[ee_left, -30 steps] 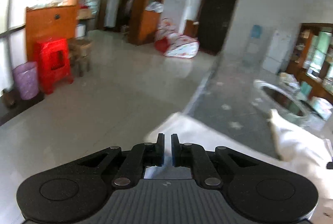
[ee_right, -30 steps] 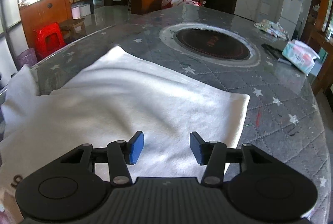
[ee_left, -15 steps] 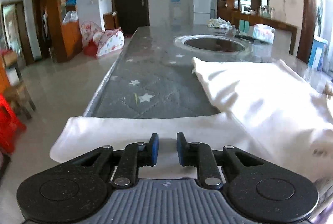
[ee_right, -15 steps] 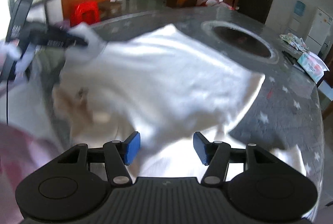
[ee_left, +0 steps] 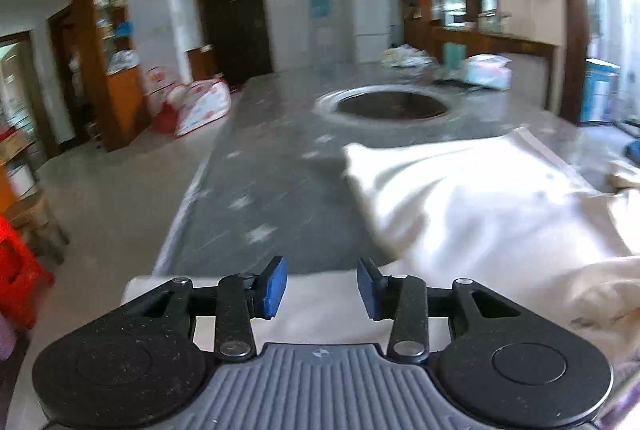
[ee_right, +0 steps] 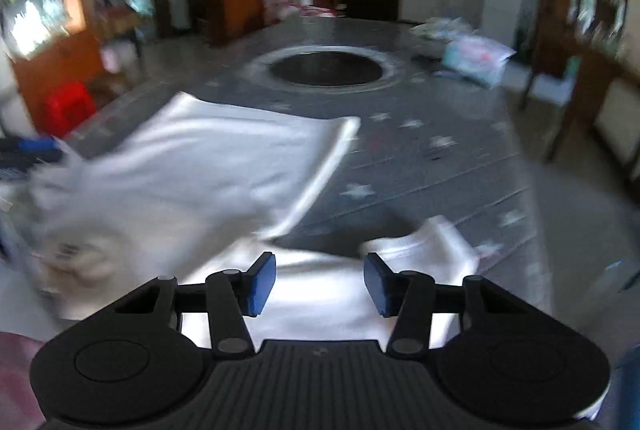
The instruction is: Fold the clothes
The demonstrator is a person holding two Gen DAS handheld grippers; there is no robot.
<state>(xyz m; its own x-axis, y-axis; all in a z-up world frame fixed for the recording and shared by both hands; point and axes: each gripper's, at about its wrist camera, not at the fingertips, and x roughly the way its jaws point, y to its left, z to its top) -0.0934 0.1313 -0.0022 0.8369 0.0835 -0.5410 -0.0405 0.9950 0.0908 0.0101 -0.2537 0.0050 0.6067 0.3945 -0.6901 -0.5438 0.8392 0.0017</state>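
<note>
Both grippers stand with their blue-padded fingers spread wide and nothing between them. In the left wrist view the left gripper (ee_left: 322, 286) sits at the lower middle of the frame, its pads over a flat strip of the white garment (ee_left: 472, 214) that runs across the bottom. The bulk of that garment fills the right half of the frame, bunched and rumpled, with one corner reaching toward the middle. It lies on a grey table (ee_left: 276, 190) patterned with pale stars. Further up, in the upper middle of the frame, a dark round recess (ee_left: 390, 106) with a pale ring is set into the tabletop, and behind it at the upper right lies a light blue packet (ee_left: 486, 70). A red stool (ee_left: 20, 282) shows at the left edge, on the floor.

In the right wrist view the right gripper (ee_right: 318, 284) is at the lower middle, above a bright fold of the same garment (ee_right: 224, 158). A wide flat panel of cloth spreads across the left half of the frame, blurred, and a smaller piece pokes up just right of the right finger. The starred table (ee_right: 432, 170) takes up the middle and right. The left gripper's dark body and blue pad show at the left edge.
</note>
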